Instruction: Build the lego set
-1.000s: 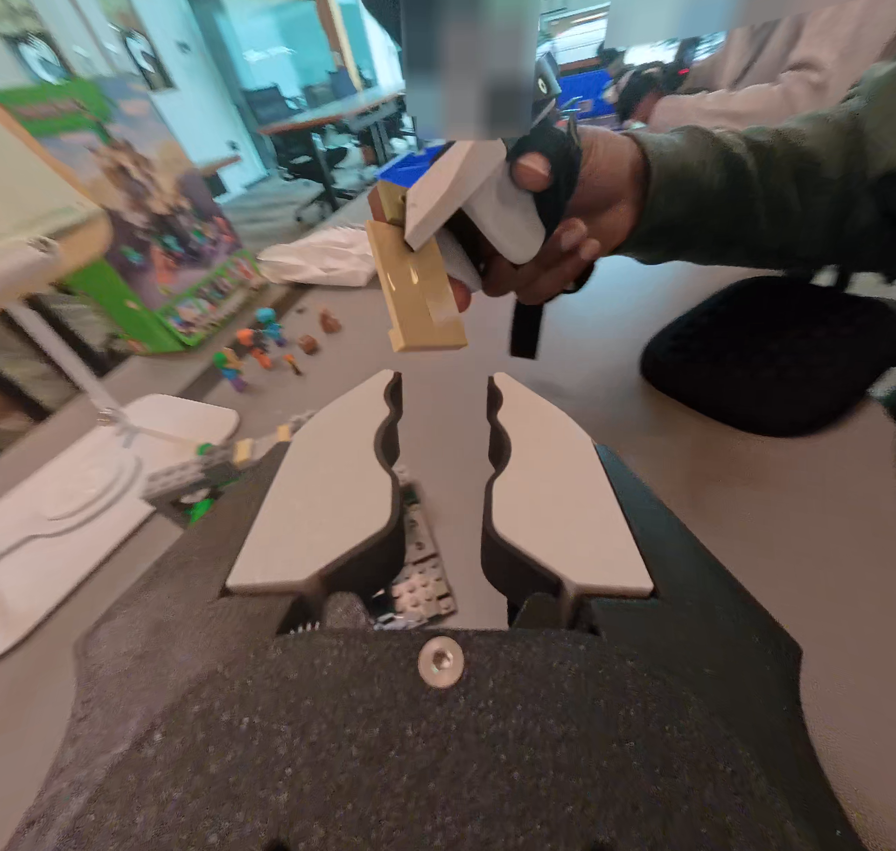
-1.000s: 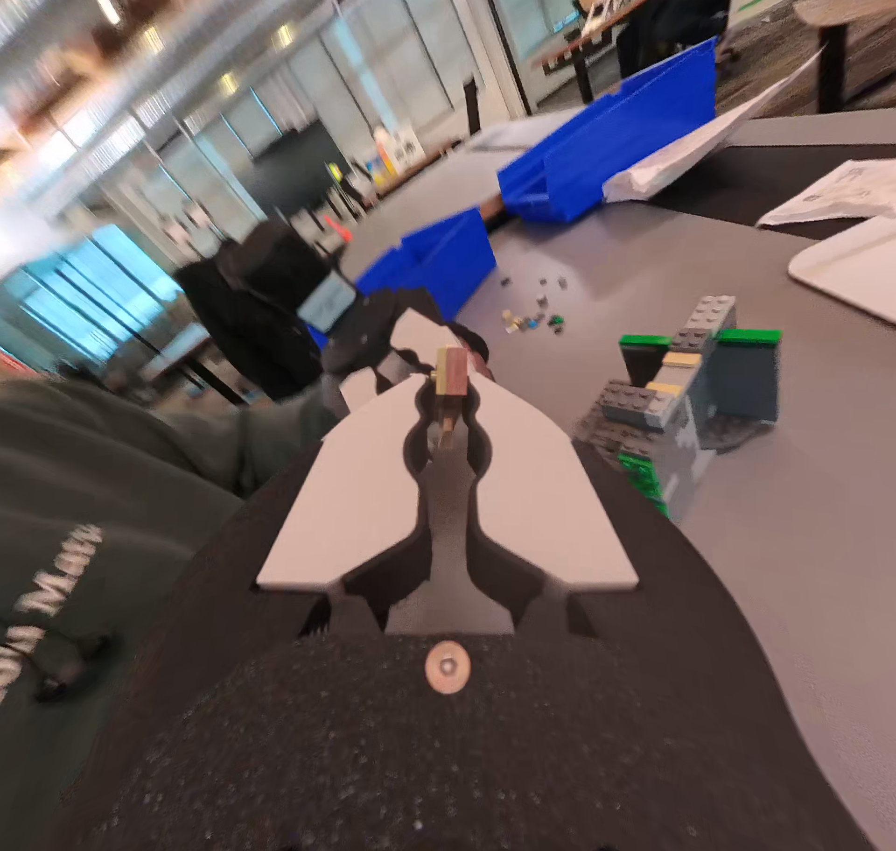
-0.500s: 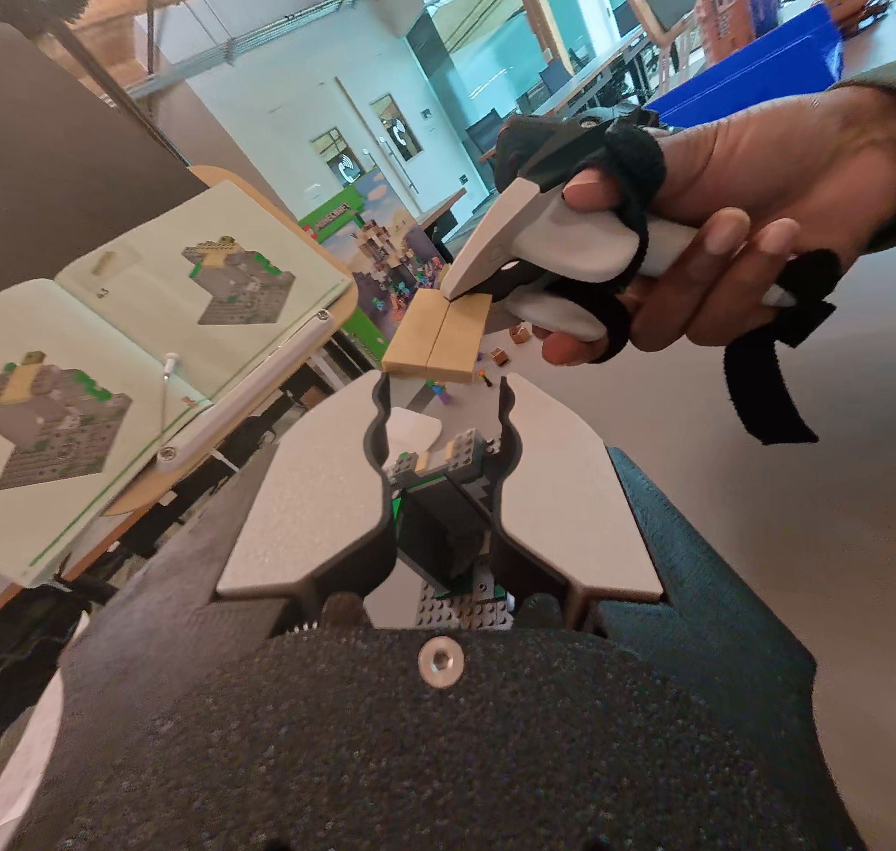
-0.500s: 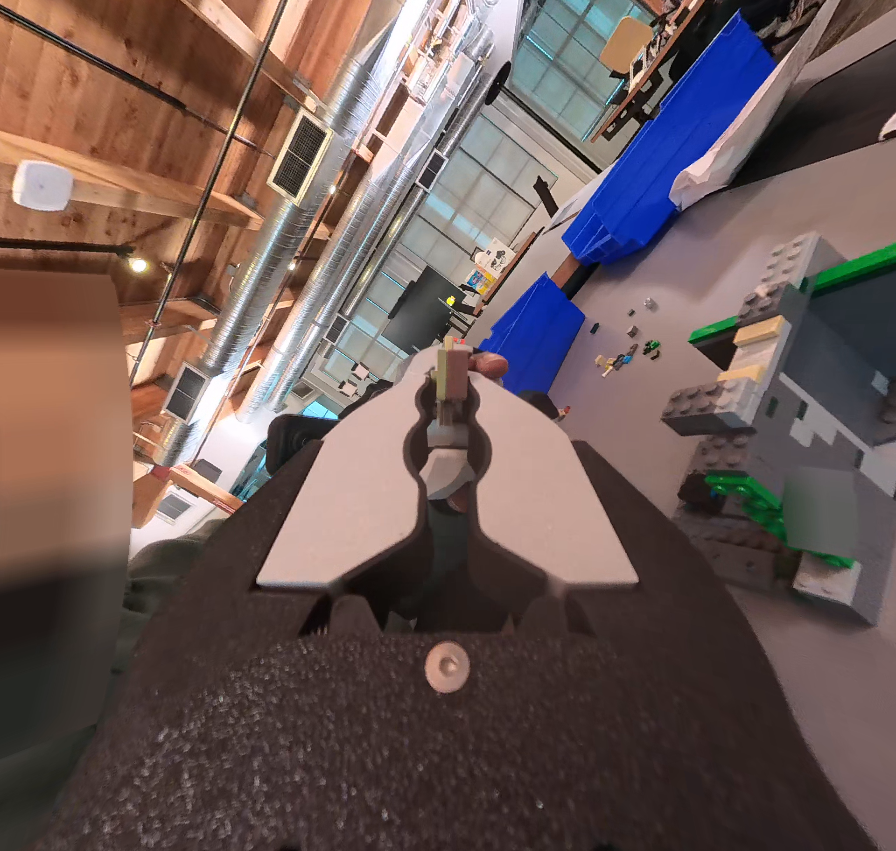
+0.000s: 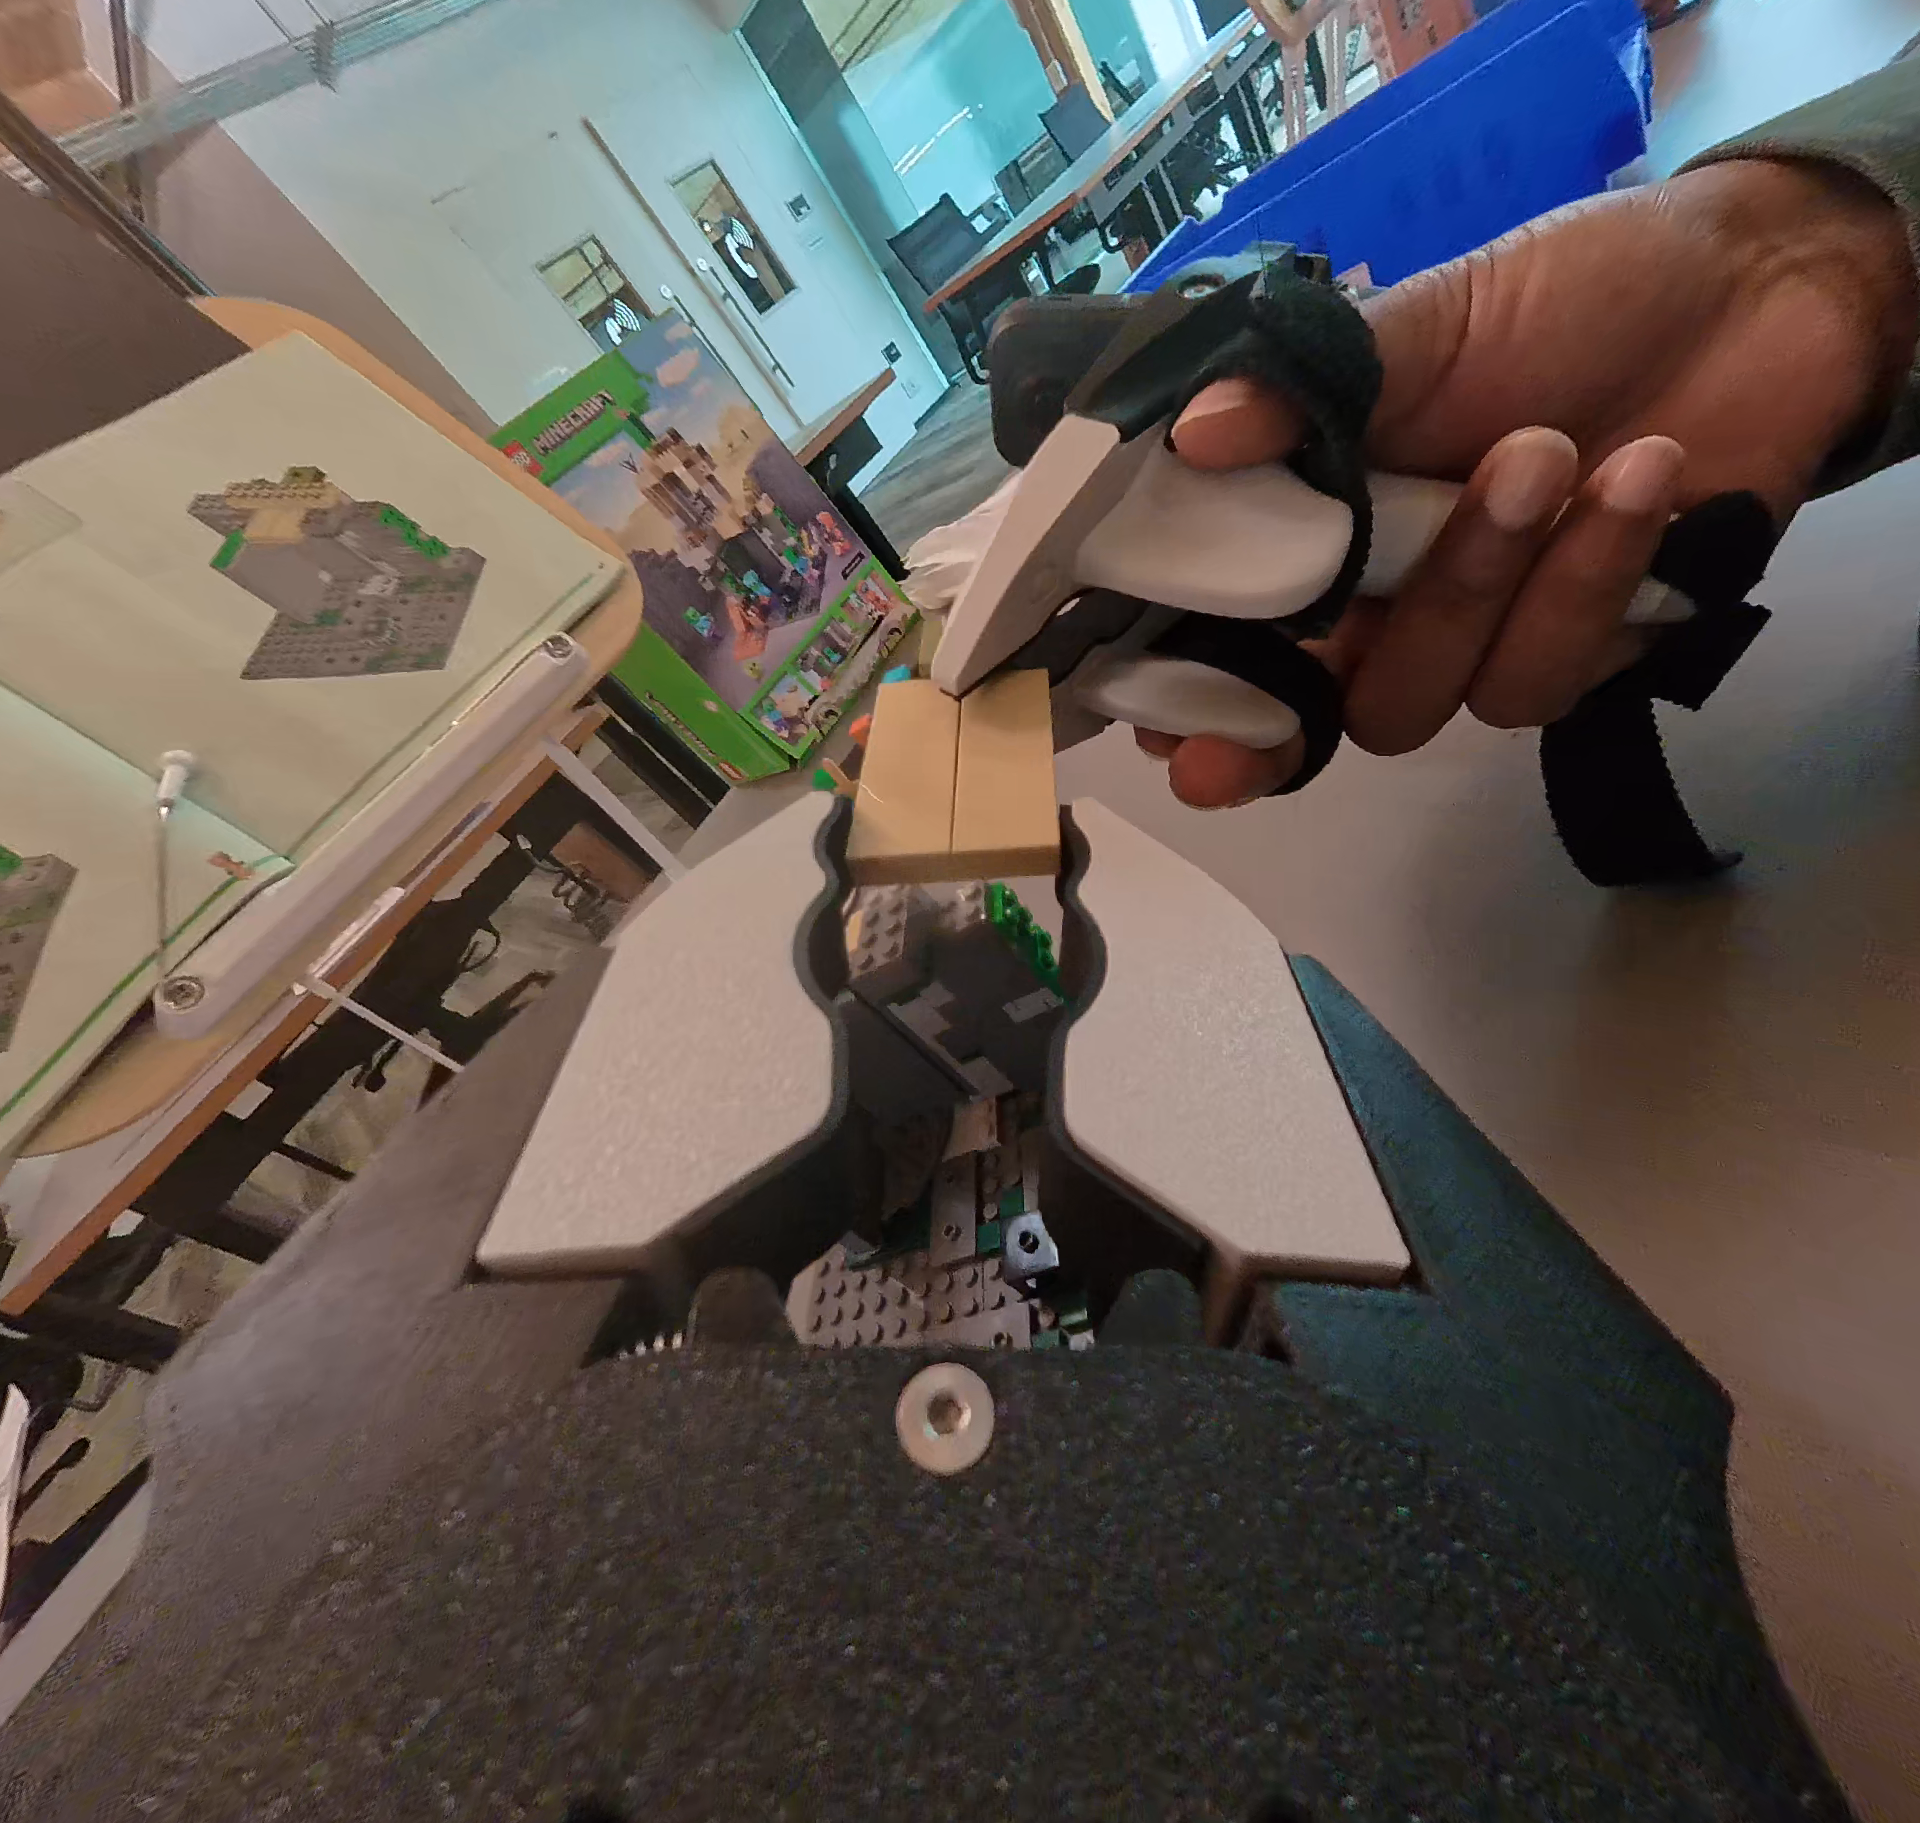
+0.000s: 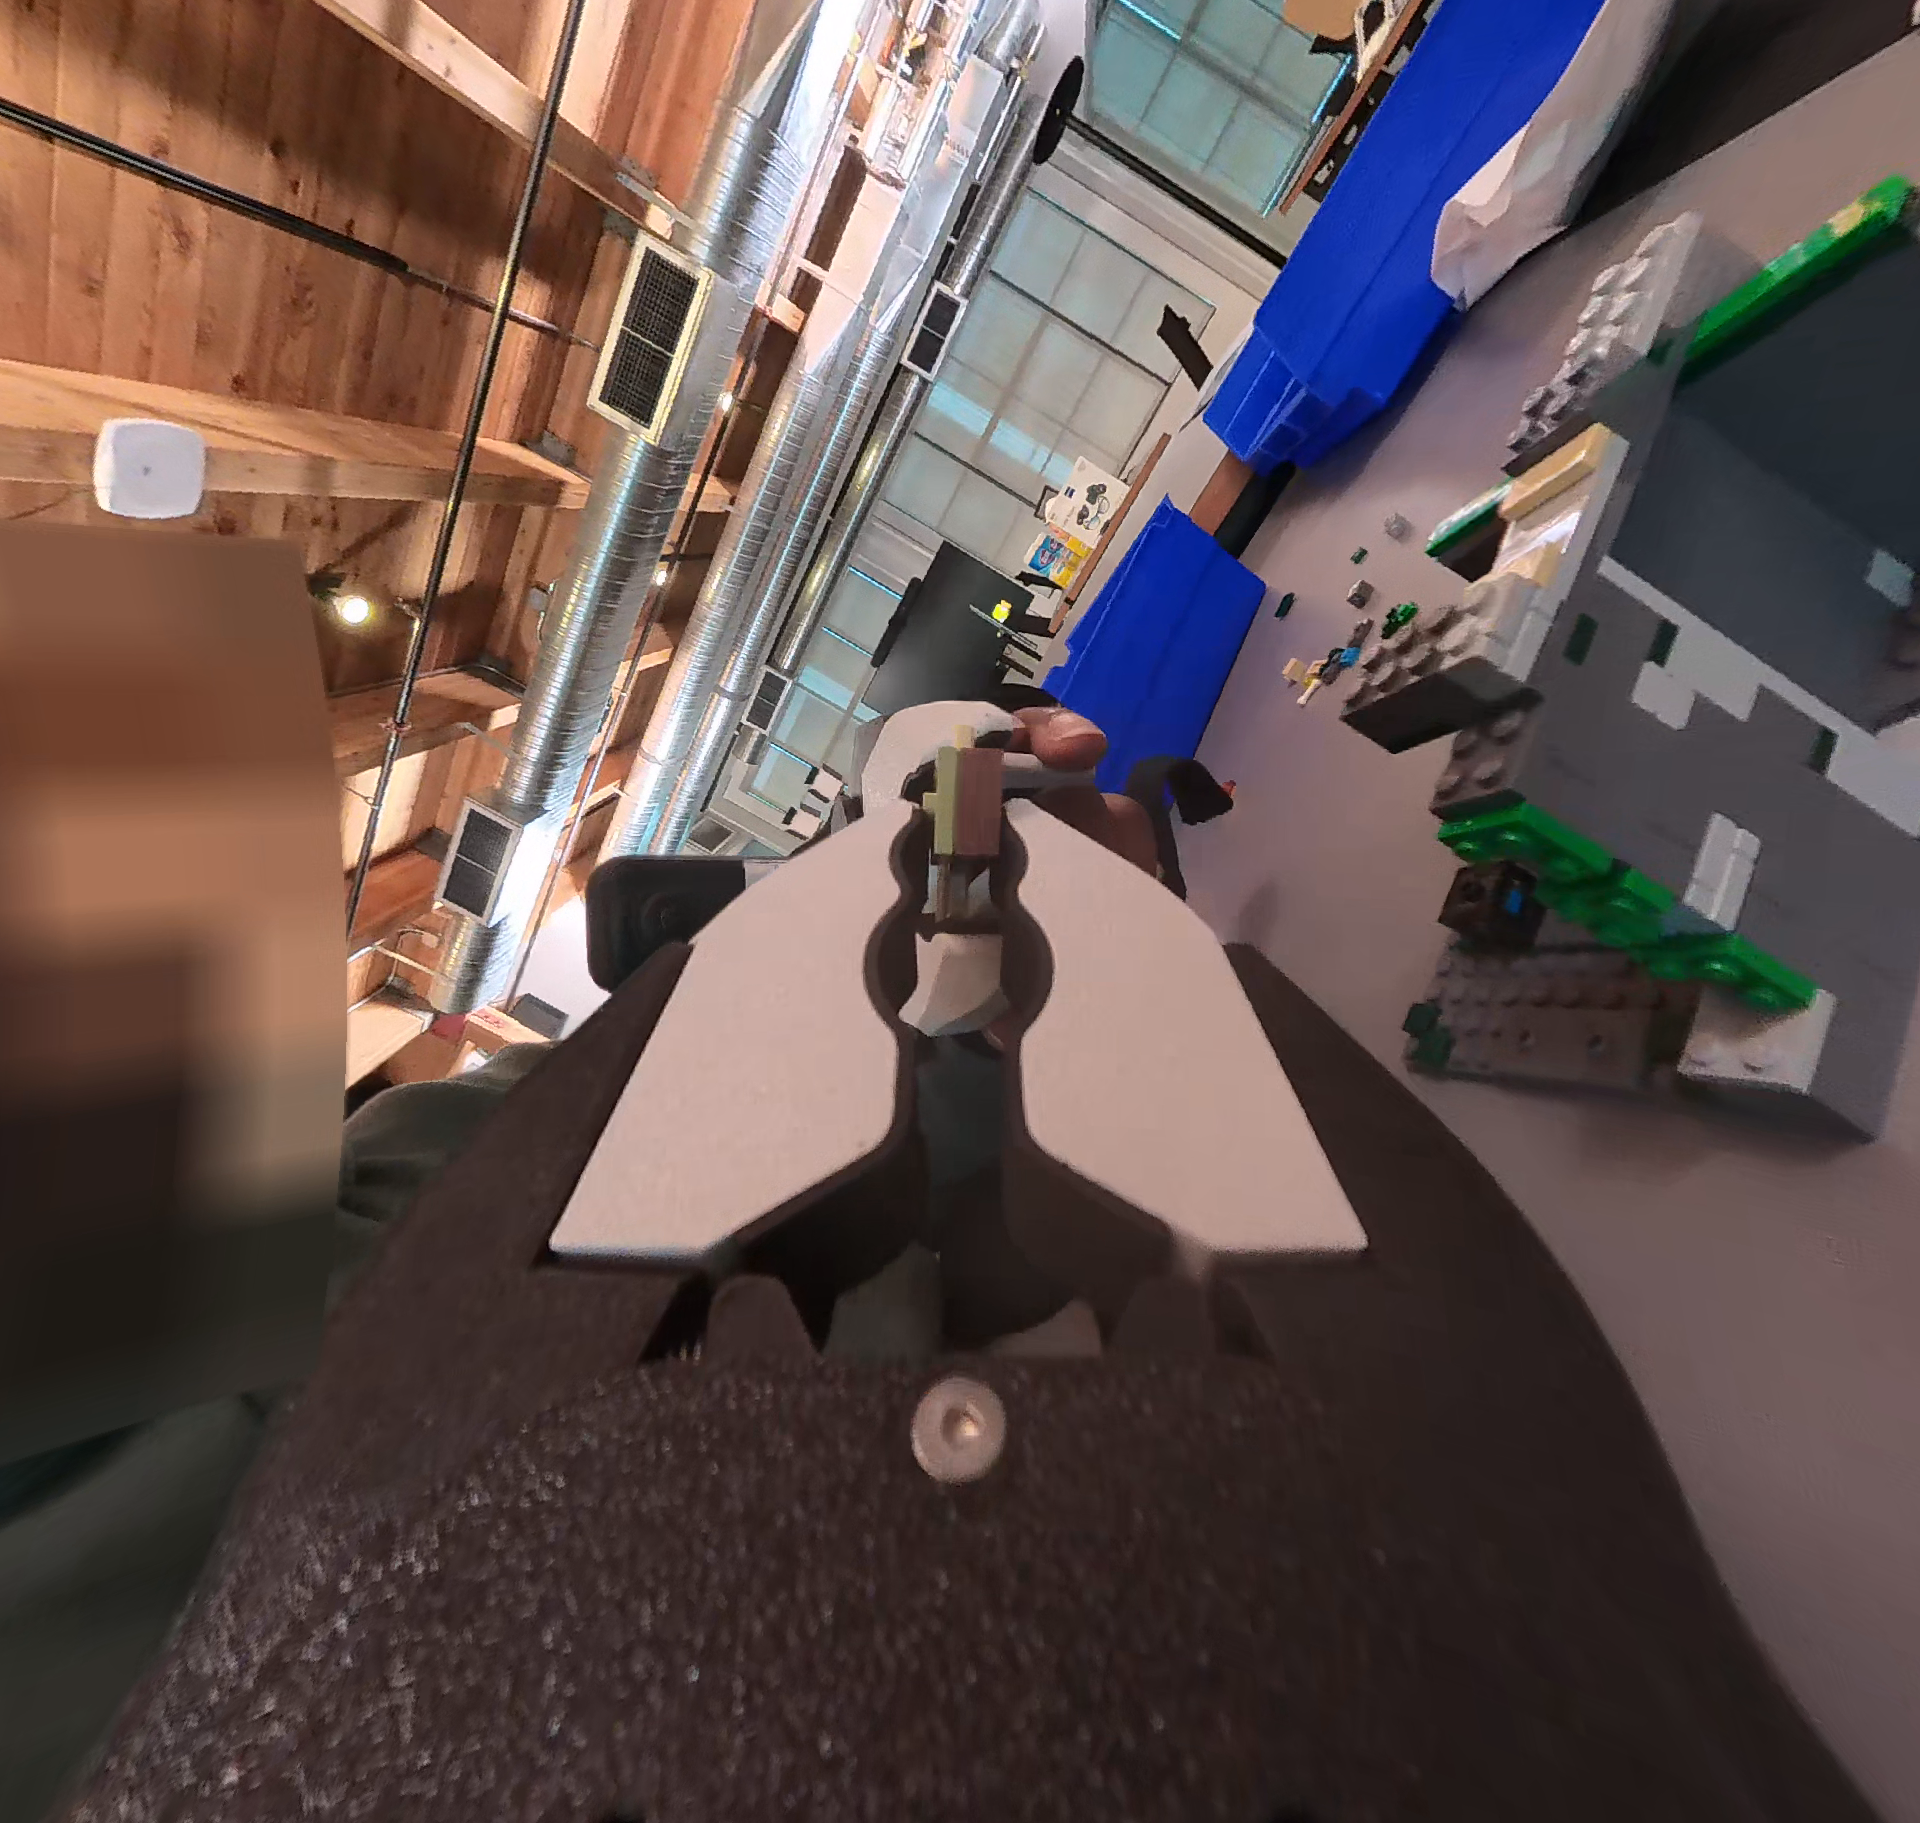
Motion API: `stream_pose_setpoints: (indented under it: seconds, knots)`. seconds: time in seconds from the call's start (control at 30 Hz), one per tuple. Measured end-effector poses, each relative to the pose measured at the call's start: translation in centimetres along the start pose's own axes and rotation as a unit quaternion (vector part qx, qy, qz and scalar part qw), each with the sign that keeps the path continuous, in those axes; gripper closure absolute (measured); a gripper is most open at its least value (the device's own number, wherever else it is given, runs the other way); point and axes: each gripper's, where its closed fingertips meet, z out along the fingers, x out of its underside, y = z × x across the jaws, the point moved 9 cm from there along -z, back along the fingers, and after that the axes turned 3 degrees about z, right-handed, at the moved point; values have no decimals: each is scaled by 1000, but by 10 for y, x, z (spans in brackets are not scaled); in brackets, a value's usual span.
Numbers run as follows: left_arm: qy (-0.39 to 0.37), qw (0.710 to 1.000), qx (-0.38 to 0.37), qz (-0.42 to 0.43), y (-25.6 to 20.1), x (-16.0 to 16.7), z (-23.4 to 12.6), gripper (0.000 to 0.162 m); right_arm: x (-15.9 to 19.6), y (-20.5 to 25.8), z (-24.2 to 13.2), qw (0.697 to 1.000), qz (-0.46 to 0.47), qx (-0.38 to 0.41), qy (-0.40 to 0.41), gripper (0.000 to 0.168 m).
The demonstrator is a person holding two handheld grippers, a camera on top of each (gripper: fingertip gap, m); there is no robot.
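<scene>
Two tan tiles point(image 5: 954, 797) side by side, long axes pointing away, pinched by right gripper point(image 5: 961, 684), left gripper point(image 5: 954, 843) fingers apart, empty.

- tan tiles point(image 5: 954, 794): smooth plastic with a soft sheen;
- grey model point(image 6: 1662, 734): matt studded plastic, its green plates point(image 6: 1621, 916) glossier;
- left gripper point(image 5: 954, 843): matt, finely grained pale finger plates on a rough, speckled black body;
- screw point(image 5: 943, 1416): bright metal;
- strap point(image 5: 1311, 360): fuzzy black cloth;
- booklet point(image 5: 281, 568): matt paper;
- box point(image 5: 727, 568): glossy printed card;
- table point(image 5: 1558, 994): smooth matt grey;
- ceiling point(image 6: 260, 163): bare wood; ducts point(image 6: 665, 371): shiny ribbed metal;
- bins point(image 6: 1382, 267): glossy blue plastic.
</scene>
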Motion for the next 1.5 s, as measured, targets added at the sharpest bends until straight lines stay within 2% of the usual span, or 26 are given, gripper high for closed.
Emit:
stream_pose_setpoints:
  seconds: [0.27,0.37,0.5,0.63,0.73,0.87,0.97,1.1,1.3,1.37,1.5]
  knots:
    - [5,1000,17,-19,1,4,2,125,-4,0,-3,999,-39,10,15,156]
    - [2,999,22,-36,4,5,1,125,-11,3,-8,997,-69,13,11,150]
    - [-2,995,42,-85,8,8,0,125,-18,11,-17,985,-163,44,17,149]
    - [-2,983,60,-175,17,11,0,125,-28,21,-24,946,-302,102,57,147]
    - [-2,968,80,-240,26,15,0,125,-36,25,-21,900,-400,131,113,147]
    - [7,948,115,-298,38,20,3,125,-50,25,-6,845,-479,117,206,142]
    - [14,943,125,-308,45,22,7,125,-66,24,8,818,-503,99,260,140]
    - [17,944,114,-309,55,25,13,125,-86,18,27,797,-500,78,329,140]
    - [34,954,85,-286,67,32,22,125,-110,2,43,793,-468,30,388,144]
    - [49,957,85,-273,67,35,25,125,-116,-5,44,784,-471,24,404,151]
    - [81,961,84,-250,62,40,31,125,-118,-20,45,763,-474,10,440,152]
